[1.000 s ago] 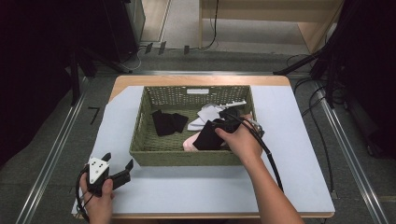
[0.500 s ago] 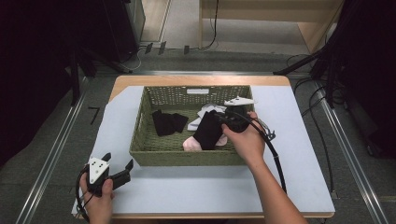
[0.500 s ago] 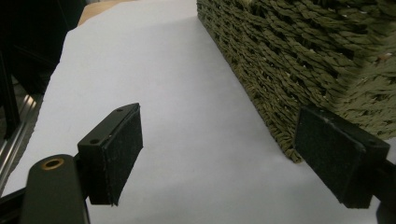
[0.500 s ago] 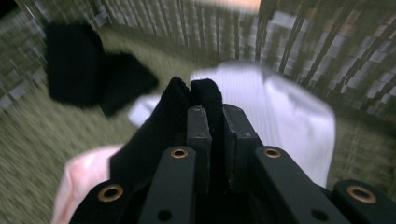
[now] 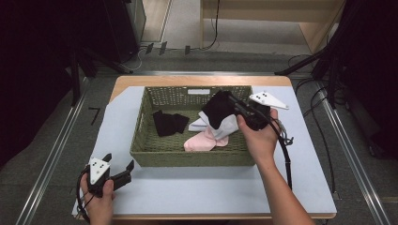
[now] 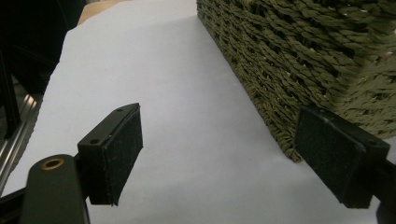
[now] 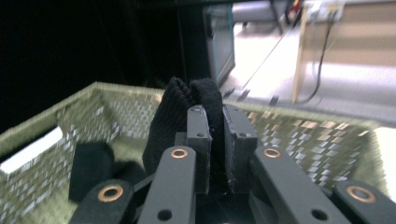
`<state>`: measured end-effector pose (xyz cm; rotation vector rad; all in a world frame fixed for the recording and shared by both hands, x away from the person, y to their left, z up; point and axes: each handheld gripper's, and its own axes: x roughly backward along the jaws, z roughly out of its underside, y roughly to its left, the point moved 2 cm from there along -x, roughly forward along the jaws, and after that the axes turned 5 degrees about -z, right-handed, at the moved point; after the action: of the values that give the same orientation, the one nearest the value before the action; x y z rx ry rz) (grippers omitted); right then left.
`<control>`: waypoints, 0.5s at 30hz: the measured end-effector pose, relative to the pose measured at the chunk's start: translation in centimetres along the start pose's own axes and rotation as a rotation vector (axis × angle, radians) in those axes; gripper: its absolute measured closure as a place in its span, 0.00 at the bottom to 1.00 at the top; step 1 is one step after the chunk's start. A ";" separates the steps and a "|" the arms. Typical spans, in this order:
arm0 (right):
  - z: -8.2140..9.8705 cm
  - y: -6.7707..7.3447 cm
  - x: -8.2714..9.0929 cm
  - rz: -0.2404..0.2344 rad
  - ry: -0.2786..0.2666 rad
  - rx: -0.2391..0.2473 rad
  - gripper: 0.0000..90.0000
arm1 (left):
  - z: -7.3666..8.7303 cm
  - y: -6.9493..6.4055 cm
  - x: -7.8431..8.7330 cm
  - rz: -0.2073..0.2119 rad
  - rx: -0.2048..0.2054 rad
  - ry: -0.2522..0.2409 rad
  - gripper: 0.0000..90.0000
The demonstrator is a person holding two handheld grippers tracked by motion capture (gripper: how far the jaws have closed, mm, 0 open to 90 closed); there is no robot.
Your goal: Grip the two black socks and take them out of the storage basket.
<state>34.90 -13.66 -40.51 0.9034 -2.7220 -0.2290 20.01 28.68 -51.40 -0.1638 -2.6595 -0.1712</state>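
Observation:
My right gripper [image 5: 229,101] hangs over the right half of the green woven basket [image 5: 187,159] and is shut on a black sock [image 5: 217,108], which dangles above the pile. In the right gripper view the pads [image 7: 198,122] of my right gripper [image 7: 215,119] pinch the folded top of that black sock [image 7: 182,109]. A second black sock [image 5: 170,123], a pink sock [image 5: 202,141] and a white sock [image 5: 221,127] lie in the basket. My left gripper [image 5: 119,162] rests open on the white sheet in front of the basket's left corner, and in its own view my left gripper [image 6: 219,154] has nothing between its pads.
A white sheet [image 5: 197,187] covers the wooden table and leaves bare room in front of the basket. The basket's woven wall [image 6: 289,60] stands close to the left gripper's right jaw. Cables and dark stands surround the table on the floor.
My right gripper has risen out of the basket and moved toward its far right, lifting the black sock off the pile. The left hand has stayed where it was.

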 end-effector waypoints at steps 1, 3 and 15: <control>-0.3 -0.1 0.3 0.006 -0.019 -0.004 0.92 | 0.0 0.0 0.0 0.000 -0.001 0.000 0.19; -0.9 -0.3 1.0 0.026 -0.052 0.008 0.92 | 0.0 0.0 0.0 0.000 -0.001 0.000 0.19; -3.3 -4.4 6.1 0.167 -0.227 -0.019 0.92 | 0.0 0.0 0.0 0.001 -0.001 0.000 0.19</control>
<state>33.63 -21.06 -37.12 0.6766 -2.9790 -0.3414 20.01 28.68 -51.41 -0.1651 -2.6598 -0.1721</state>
